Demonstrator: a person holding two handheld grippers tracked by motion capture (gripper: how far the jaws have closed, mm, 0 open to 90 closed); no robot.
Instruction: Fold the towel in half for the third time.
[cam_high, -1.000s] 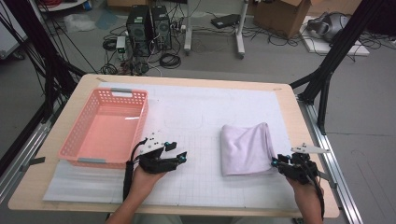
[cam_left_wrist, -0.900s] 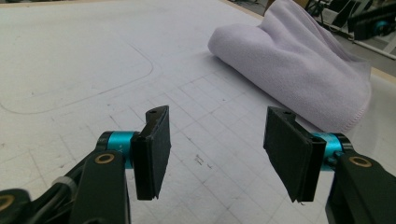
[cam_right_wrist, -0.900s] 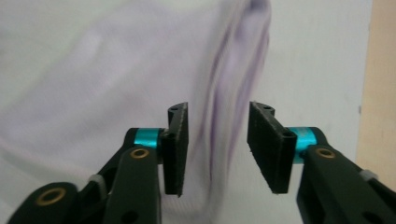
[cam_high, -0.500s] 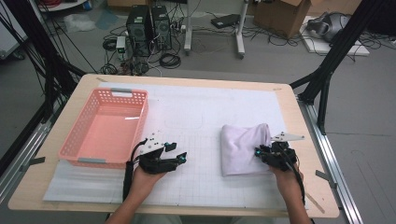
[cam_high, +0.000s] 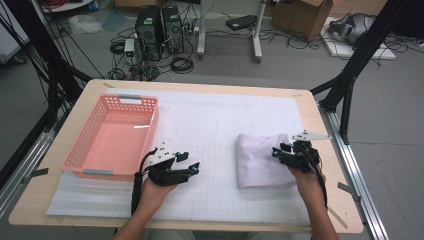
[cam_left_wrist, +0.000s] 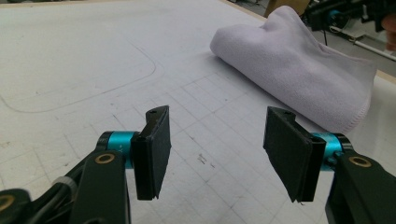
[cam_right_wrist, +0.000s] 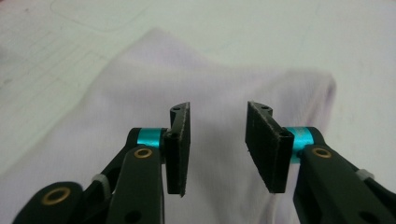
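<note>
A folded pale lilac cloth (cam_high: 260, 160) lies on the white gridded mat, right of centre. My right gripper (cam_high: 276, 152) hovers over the cloth's right edge, pointing left. In the right gripper view the cloth (cam_right_wrist: 140, 93) spreads under the gripper (cam_right_wrist: 218, 126); its jaws have just been opening, with nothing pinched between them. My left gripper (cam_high: 193, 169) rests near the mat's front, left of the cloth, pointing right. Its jaws stand open and empty (cam_left_wrist: 217, 135), with the cloth (cam_left_wrist: 289, 70) ahead of them.
A pink plastic basket (cam_high: 85, 161) stands empty on the left side of the table. The wooden table edge (cam_high: 320, 135) runs close behind the right hand. Black frame legs, computers and cables are on the floor beyond the table.
The right hand has moved left from the table's right edge onto the cloth's right side. Its jaws stand wider than half a second ago. The left hand has kept still.
</note>
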